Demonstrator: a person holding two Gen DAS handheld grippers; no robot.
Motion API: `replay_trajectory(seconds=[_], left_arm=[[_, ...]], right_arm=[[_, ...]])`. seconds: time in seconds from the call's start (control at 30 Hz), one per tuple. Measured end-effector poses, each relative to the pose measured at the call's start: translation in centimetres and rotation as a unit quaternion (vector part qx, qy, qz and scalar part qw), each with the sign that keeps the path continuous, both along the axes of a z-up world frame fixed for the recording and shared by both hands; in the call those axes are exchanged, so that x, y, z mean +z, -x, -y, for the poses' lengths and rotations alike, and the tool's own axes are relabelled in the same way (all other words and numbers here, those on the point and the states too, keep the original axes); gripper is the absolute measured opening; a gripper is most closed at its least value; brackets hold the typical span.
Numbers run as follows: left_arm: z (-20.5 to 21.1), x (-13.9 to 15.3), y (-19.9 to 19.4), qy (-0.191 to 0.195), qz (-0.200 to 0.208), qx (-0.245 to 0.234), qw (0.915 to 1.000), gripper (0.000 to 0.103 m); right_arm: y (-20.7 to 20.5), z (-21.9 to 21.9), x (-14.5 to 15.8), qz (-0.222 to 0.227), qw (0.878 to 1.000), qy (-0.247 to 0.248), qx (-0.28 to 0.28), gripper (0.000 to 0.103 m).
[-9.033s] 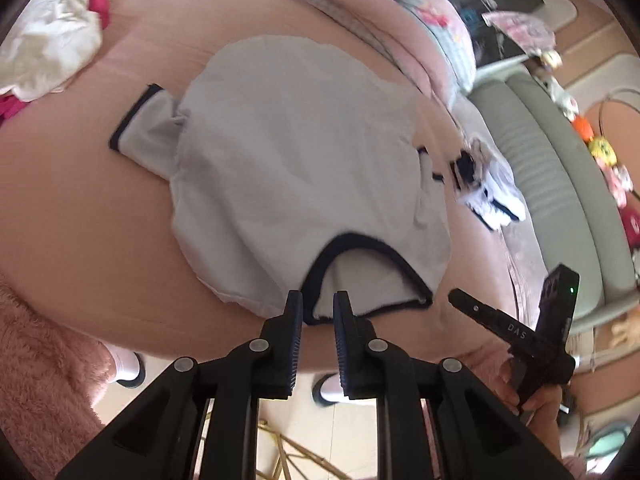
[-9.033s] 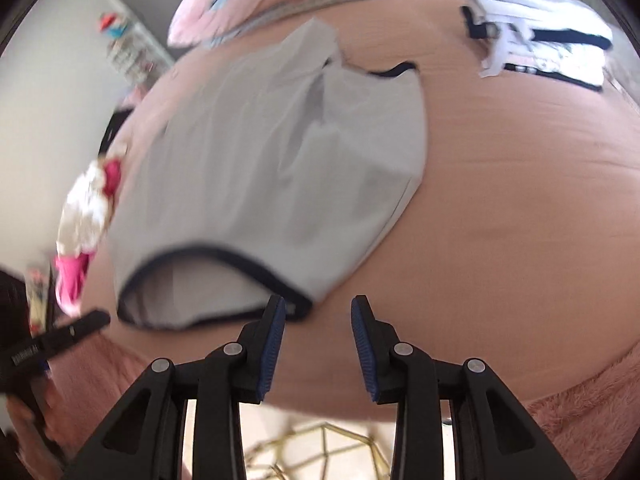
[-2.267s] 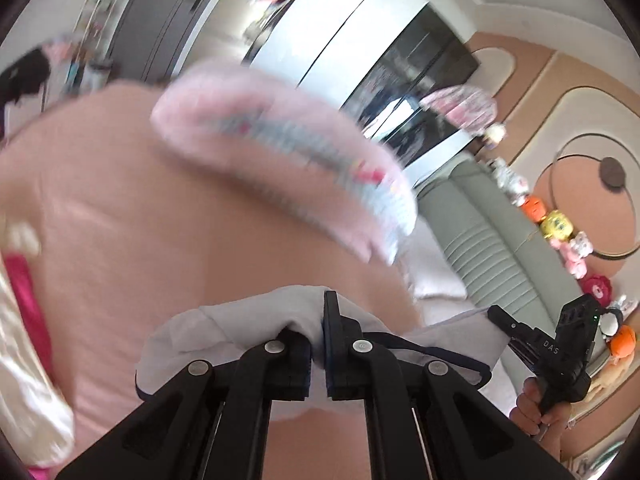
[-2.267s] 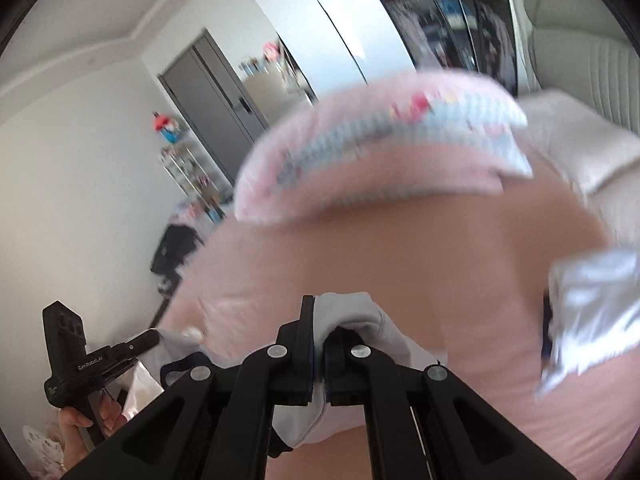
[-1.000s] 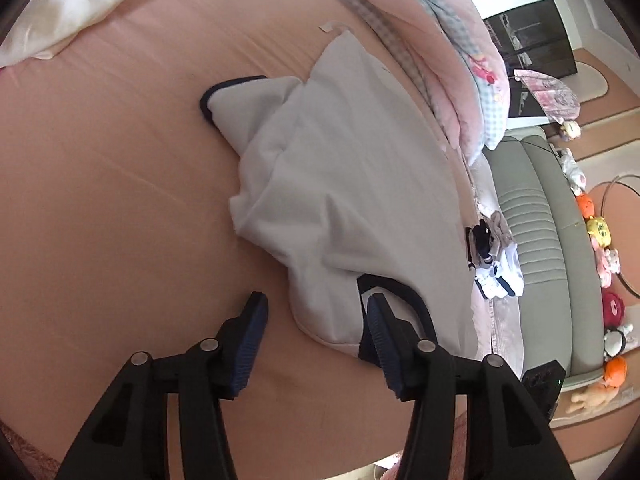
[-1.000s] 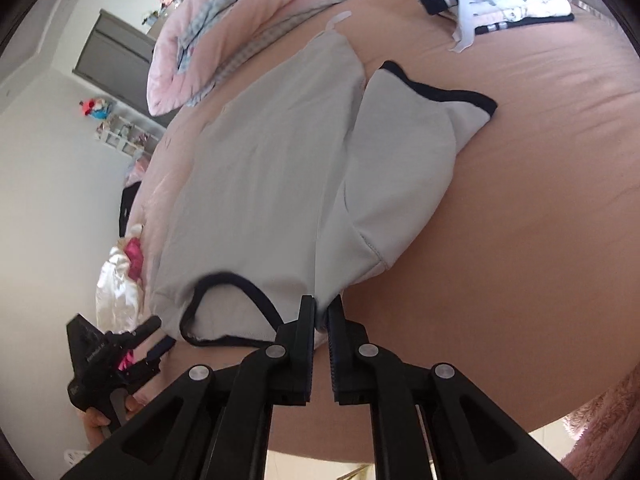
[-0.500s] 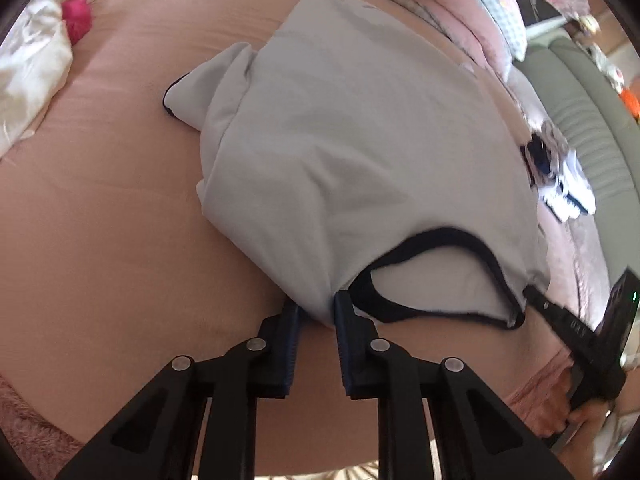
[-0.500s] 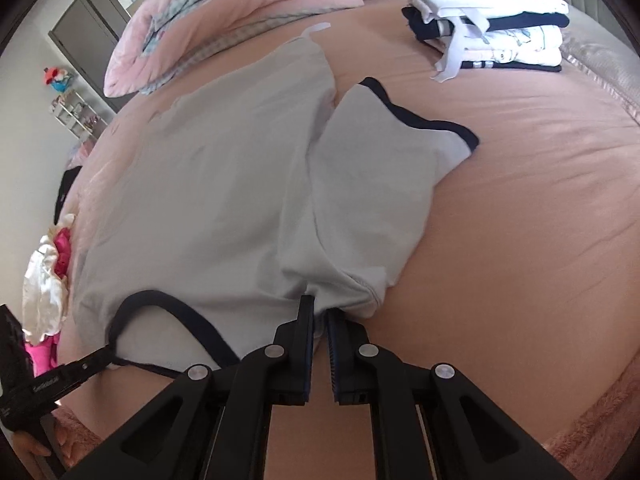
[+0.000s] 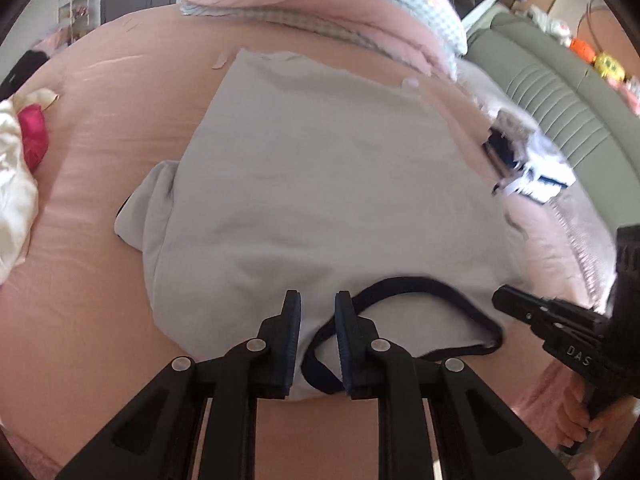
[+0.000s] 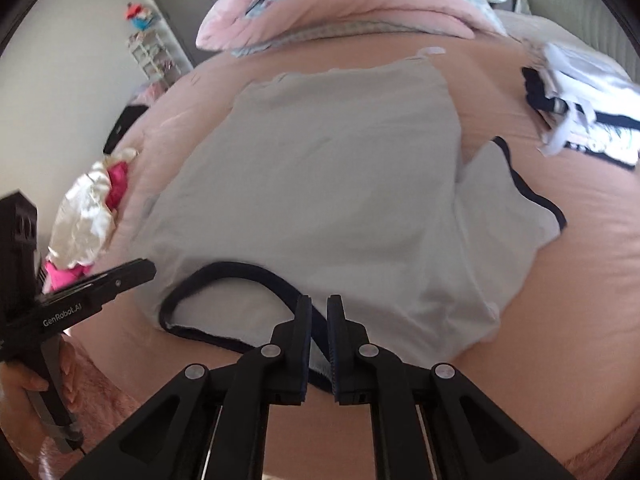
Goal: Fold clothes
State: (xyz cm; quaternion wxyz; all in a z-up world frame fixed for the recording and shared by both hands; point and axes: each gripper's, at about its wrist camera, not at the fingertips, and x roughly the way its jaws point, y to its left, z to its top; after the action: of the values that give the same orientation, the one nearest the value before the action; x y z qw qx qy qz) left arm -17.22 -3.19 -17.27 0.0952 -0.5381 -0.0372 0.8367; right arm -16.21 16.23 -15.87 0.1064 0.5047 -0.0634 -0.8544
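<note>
1. A pale grey T-shirt of soft, matte knit is lying spread on the bed, which is wearing a smooth peach-pink sheet; a dark navy ribbed band is edging its curved neckline and the cuff of one sleeve.
2. The left gripper is pinching the shirt's near shoulder edge just beside the neckline; its jaws have just been closing and are now standing a narrow gap apart with grey cloth between them.
3. The right gripper is holding its jaws pressed almost together on the cloth at the other side of the neckline, the navy band running in between the blue pads.
4. The left wrist view is showing the other sleeve bunched and rounded at the shirt's left side, and a grey-green ribbed sofa beyond.
5. The right wrist view is showing the navy-edged sleeve lying flat, and a hand gripping the left gripper's handle.
6. Both views are showing a puffy pink quilt, a crumpled white and magenta satin garment and a folded stack of white and navy clothes.
</note>
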Motion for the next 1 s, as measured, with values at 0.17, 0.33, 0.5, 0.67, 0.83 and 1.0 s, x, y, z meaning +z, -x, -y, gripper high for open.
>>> replay_trajectory(seconds=[0.17,0.33,0.5,0.67,0.83,1.0], left_arm=[[1.1,-1.5,-1.6,-0.035,0.056,0.006,0.9978,0.015],[2.2,-1.5,-3.9,-0.060,0.074,-0.012,0.9954,0.015],[1.2,-0.8,-5.4,-0.028,0.068,-0.068,0.9949,0.016],[5.8,-0.4,-6.2,-0.201,0.057,0.062,0.9760,0.016],[7.4,-1.6,-7.0,-0.242,0.045,0.144,0.9585,0.064],[7.4,-2.9,-6.4,-0.295,0.039,0.170,0.9395,0.062]], right_arm=[[0.1,-0.1,-3.3,0.037,0.999,-0.036,0.007,0.008],[-2.2,-2.1,-3.8,0.053,0.999,-0.001,0.002,0.008],[-3.5,-2.9,-3.4,0.078,0.997,0.011,0.017,0.008],[-5.4,-6.0,-1.8,0.045,0.992,0.089,-0.076,0.009],[-5.9,-11.0,-3.3,0.059,0.956,0.222,-0.182,0.035],[-5.0,-10.9,-5.7,0.089,0.948,0.250,-0.176,0.035]])
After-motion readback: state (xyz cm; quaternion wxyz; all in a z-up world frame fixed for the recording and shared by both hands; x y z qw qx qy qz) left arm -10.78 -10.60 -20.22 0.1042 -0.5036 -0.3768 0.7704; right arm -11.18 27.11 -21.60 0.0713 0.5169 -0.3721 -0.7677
